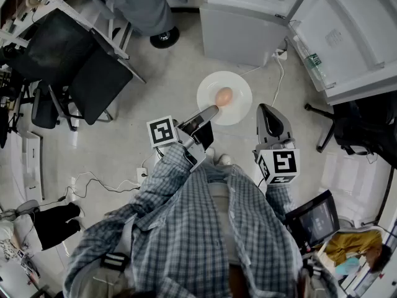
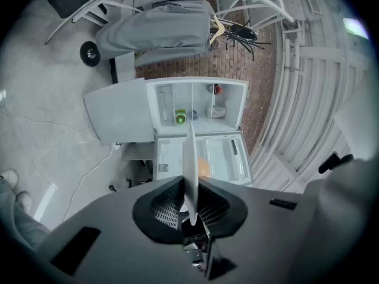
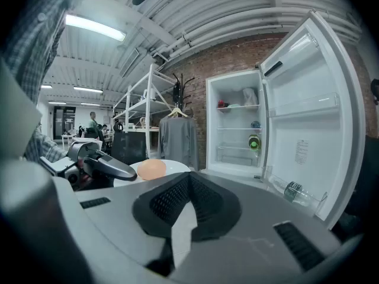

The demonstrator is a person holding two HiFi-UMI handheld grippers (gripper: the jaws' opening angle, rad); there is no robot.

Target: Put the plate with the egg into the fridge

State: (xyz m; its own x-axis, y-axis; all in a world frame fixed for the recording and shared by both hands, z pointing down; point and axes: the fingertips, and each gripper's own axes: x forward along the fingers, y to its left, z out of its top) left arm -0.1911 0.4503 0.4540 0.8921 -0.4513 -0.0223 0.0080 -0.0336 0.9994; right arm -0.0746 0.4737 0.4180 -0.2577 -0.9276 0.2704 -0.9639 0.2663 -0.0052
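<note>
The left claw (image 1: 209,110) is clenched on the rim of a round white plate (image 1: 239,107), gripping it at the edge nearest the person and holding it level above the grey concrete floor (image 1: 167,79). A pale brown egg (image 1: 224,95) lies near the middle of the plate. In the left gripper view the plate (image 2: 189,158) runs edge-on between the two pads of the left claw (image 2: 190,206), which press on it from both sides, and the egg (image 2: 204,166) shows as an orange bulge just to the right of it.

The right claw (image 1: 265,109) hangs just beside the plate's right edge, apart from it. Its jaws are pressed together at the tips and carry nothing, as the right gripper view shows (image 3: 189,179). That view also takes in the plate (image 3: 173,167), the egg (image 3: 151,169) and the left claw (image 3: 106,164) off to its left.

Ahead stands a white fridge (image 1: 245,23) with its door (image 1: 347,36) swung wide to the right. A clear plastic bottle with a green label (image 1: 314,61) lies in the door's lower shelf (image 3: 293,191). A green bottle (image 3: 254,142) stands on a shelf inside the fridge (image 3: 237,123). A grey coat (image 3: 176,141) hangs on a rack left of the fridge, and a black office chair (image 1: 93,73) stands well to the left.
</note>
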